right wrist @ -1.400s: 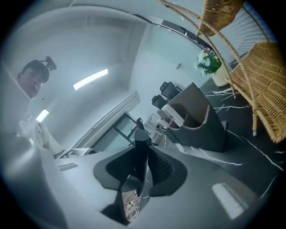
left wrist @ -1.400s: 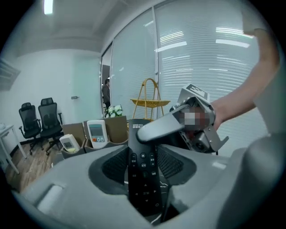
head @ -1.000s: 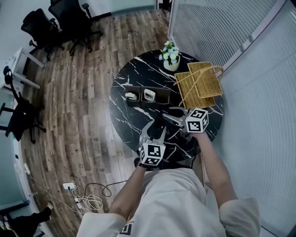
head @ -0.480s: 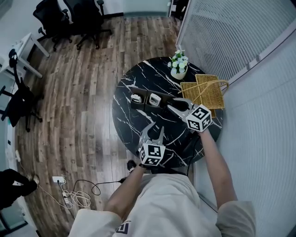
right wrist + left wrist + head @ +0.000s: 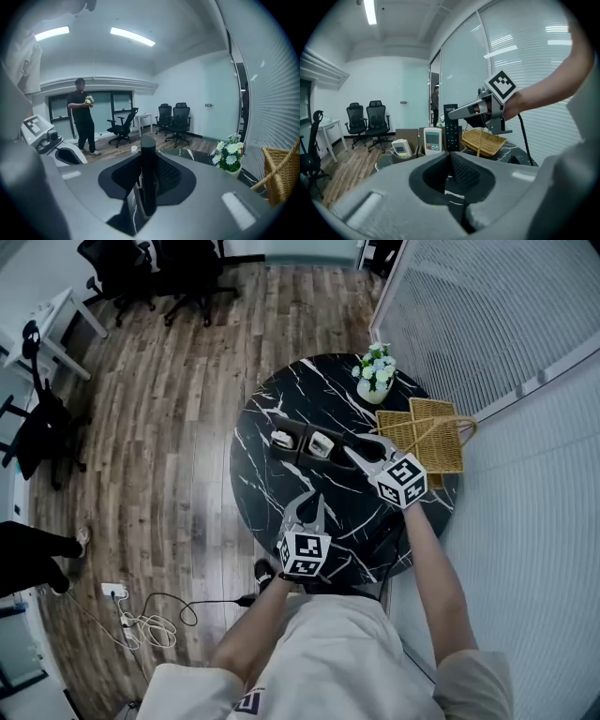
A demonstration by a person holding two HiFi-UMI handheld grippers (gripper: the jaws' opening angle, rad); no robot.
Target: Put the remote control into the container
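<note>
A slim black remote control (image 5: 451,127) stands upright between the jaws of my right gripper (image 5: 360,450), which is shut on it. It hangs over the right end of the dark compartment container (image 5: 302,427) on the round black marble table (image 5: 267,488). In the right gripper view the remote (image 5: 148,176) rises between the pads, edge on. Two white remotes (image 5: 282,439) (image 5: 322,443) stand in the container's other compartments. My left gripper (image 5: 308,502) is nearer the table's front edge; its jaws have just been closing and are now shut with nothing between them (image 5: 451,158).
A wicker basket (image 5: 431,432) with a handle lies at the table's right. A small pot of flowers (image 5: 376,379) stands at the far edge. A person (image 5: 83,117) stands on the wooden floor near office chairs (image 5: 173,117). A blind-covered glass wall (image 5: 487,324) runs along the right.
My right gripper has carried the black remote away from me, from mid-table to the container's right end. The left gripper's jaws went from open to shut and it shifted a little.
</note>
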